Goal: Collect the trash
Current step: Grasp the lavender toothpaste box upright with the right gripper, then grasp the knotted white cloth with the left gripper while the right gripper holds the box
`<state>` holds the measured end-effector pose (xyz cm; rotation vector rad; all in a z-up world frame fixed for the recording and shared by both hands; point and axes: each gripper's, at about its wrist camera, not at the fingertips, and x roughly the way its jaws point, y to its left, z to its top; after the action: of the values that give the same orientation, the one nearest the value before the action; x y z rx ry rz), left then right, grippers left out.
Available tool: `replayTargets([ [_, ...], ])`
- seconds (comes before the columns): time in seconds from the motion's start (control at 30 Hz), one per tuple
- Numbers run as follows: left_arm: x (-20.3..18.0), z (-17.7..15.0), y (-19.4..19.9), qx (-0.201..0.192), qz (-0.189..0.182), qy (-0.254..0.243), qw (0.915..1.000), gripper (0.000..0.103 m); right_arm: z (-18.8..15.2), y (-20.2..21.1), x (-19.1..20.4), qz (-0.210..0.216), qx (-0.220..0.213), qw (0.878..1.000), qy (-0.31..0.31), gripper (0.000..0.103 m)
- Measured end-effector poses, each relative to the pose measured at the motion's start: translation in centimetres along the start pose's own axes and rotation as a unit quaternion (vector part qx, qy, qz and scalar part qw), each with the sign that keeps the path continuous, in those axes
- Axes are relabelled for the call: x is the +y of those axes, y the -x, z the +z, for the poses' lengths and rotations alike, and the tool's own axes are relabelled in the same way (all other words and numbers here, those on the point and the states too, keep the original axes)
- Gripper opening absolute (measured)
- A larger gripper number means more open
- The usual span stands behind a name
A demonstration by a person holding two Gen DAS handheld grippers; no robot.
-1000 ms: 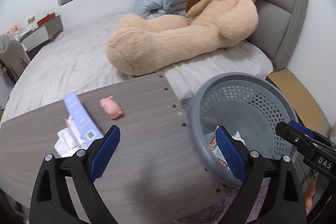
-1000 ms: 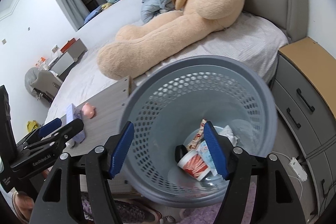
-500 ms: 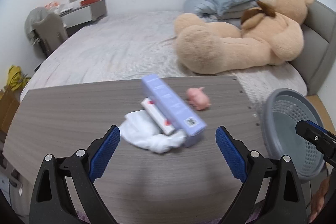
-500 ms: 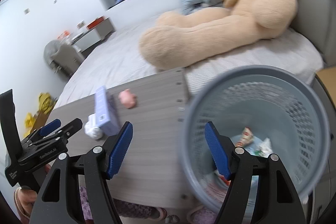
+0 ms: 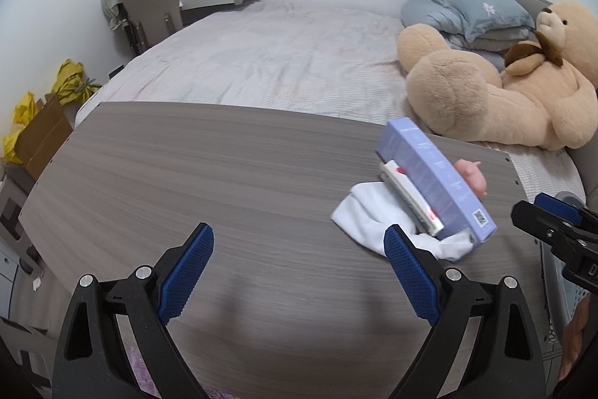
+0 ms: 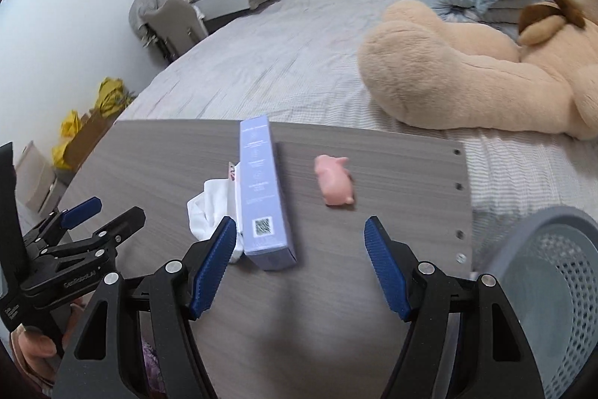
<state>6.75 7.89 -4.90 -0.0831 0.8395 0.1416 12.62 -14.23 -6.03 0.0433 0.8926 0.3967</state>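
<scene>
A long lilac carton (image 6: 263,189) lies on the grey wooden table (image 6: 392,182), partly on a crumpled white tissue (image 6: 209,208) and a slim white-and-red packet (image 5: 409,195). A small pink pig toy (image 6: 333,179) sits to its right. The grey perforated bin (image 6: 553,287) stands off the table's right end. My right gripper (image 6: 299,272) hangs open over the table's near edge, its left finger beside the carton's near end. My left gripper (image 5: 299,275) is open above bare tabletop, left of the carton (image 5: 435,180) and tissue (image 5: 373,223).
Behind the table is a bed (image 5: 269,62) with a large tan teddy bear (image 5: 497,100) and blue pillows (image 5: 471,12). A chair and desk (image 5: 157,2) stand at the far left, with yellow bags and a cardboard box (image 5: 41,133) on the floor.
Both grippers have swung left, away from the bin and over the table. The bin has slid from the middle of both views to the right edge; carton, tissue and pig now sit ahead.
</scene>
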Motion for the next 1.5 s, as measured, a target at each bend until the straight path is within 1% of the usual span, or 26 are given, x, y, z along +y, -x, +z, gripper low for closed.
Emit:
replayTargets([
  [0.1,0.7,0.0,-0.4,0.006,0.002,0.007,1.0000,0.091,1.0,-1.7,0.8,0.007,0.017,1.000,0.012,0.068],
  [0.2,1.2,0.0,-0.8,0.012,0.002,0.010,0.9999,0.091,1.9,-3.2,1.7,0.005,0.029,0.999,0.031,0.068],
  [0.33,1.4,0.1,-1.3,0.019,-0.003,0.012,0.9997,0.091,2.5,-4.7,2.7,-0.018,0.037,0.998,0.054,0.068],
  [0.4,1.4,0.1,-1.5,0.021,-0.004,0.011,0.9997,0.091,2.5,-5.1,2.9,-0.023,0.040,0.997,0.063,0.064],
  [0.47,1.3,0.2,-1.6,0.022,-0.006,0.010,0.9997,0.091,2.5,-5.5,3.4,-0.032,0.043,0.996,0.074,0.055],
  [0.57,1.2,0.2,-1.9,0.024,-0.009,0.010,0.9996,0.091,2.4,-5.9,3.6,-0.036,0.049,0.995,0.083,0.049],
  [0.7,1.3,0.2,-2.0,0.026,-0.012,0.010,0.9995,0.091,2.3,-6.4,3.7,-0.033,0.058,0.994,0.085,0.047],
  [0.8,1.3,0.2,-2.0,0.026,-0.013,0.011,0.9995,0.091,2.3,-6.9,3.8,-0.029,0.066,0.994,0.084,0.036],
  [0.87,1.3,0.2,-1.9,0.026,-0.015,0.011,0.9995,0.091,2.2,-7.0,3.8,-0.024,0.069,0.994,0.083,0.032],
  [1.0,1.1,0.2,-1.8,0.025,-0.019,0.007,0.9995,0.091,1.9,-6.4,3.7,-0.021,0.061,0.995,0.070,0.031],
  [1.1,0.7,0.1,-1.5,0.027,-0.025,0.003,0.9993,0.091,1.5,-5.2,3.2,-0.018,0.053,0.997,0.049,0.031],
  [1.33,-1.3,-0.4,-1.5,0.036,-0.048,-0.014,0.9981,0.091,-0.5,-0.8,2.4,-0.017,0.018,1.000,0.009,0.031],
  [1.5,-3.1,-0.4,-1.7,0.042,-0.071,-0.022,0.9964,0.091,-2.1,2.0,0.9,-0.029,-0.003,0.999,-0.027,0.031],
])
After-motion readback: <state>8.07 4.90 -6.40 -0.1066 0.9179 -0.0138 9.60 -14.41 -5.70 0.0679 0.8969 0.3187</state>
